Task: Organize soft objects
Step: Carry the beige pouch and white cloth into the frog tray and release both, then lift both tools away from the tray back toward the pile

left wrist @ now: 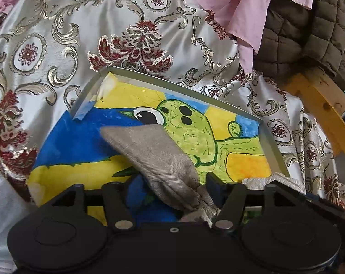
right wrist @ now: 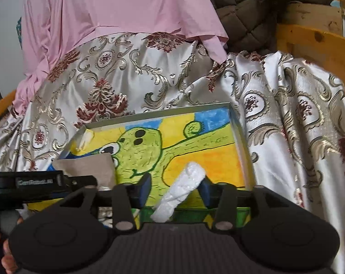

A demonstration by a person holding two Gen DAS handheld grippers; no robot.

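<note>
A shallow tray (left wrist: 272,150) with a painted green-creature picture lies on a floral satin cloth (left wrist: 58,45). In the left wrist view my left gripper (left wrist: 174,187) has its jaws wide apart, and a grey-beige folded cloth (left wrist: 156,153) lies between the fingers, over the tray. Whether it is gripped is unclear. In the right wrist view the tray (right wrist: 240,141) shows again. My right gripper (right wrist: 175,189) is open around a rolled white towel (right wrist: 181,191) that lies on the tray. The grey cloth (right wrist: 88,166) and the left gripper (right wrist: 35,182) sit at the left.
A pink garment (right wrist: 117,11) and a brown quilted jacket (right wrist: 252,6) are draped at the back. A yellow wooden frame (right wrist: 320,45) stands at the right. White fabric (left wrist: 3,205) lies at the left edge.
</note>
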